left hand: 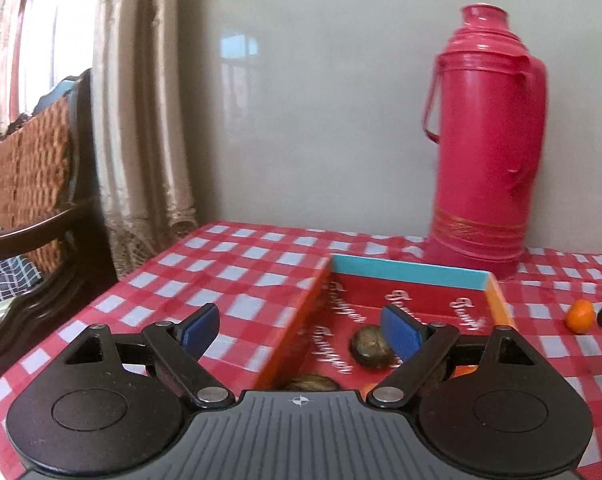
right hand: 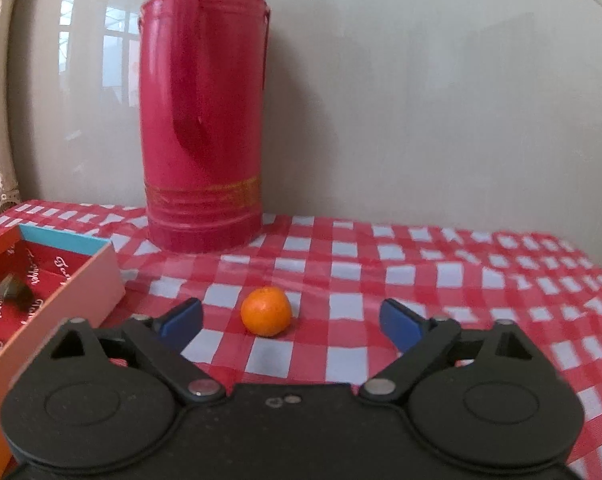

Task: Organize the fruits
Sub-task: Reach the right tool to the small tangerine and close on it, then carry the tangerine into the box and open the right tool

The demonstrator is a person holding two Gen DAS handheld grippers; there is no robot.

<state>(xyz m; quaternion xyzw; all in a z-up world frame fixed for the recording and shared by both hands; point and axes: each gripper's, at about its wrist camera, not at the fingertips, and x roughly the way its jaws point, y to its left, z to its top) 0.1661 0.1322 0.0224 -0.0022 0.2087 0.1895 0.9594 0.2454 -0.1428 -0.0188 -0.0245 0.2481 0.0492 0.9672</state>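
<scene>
At the left, the left gripper (left hand: 301, 330) hangs over the near edge of the red box (left hand: 497, 300), jaws spread and grasping nothing, with a walnut (left hand: 371, 346) lying on the box floor just beyond its pads. Behind the box a red flask (right hand: 203, 120) stands upright on the checked cloth (right hand: 421, 272). Right of the box, the orange (right hand: 265, 311) sits on the cloth, between the spread pads of the right gripper (right hand: 291, 322) and untouched by either.

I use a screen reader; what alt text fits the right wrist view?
A small orange fruit lies on a red-checked tablecloth ahead of the open right gripper. A red thermos stands behind; a fruit box sits left.
</scene>
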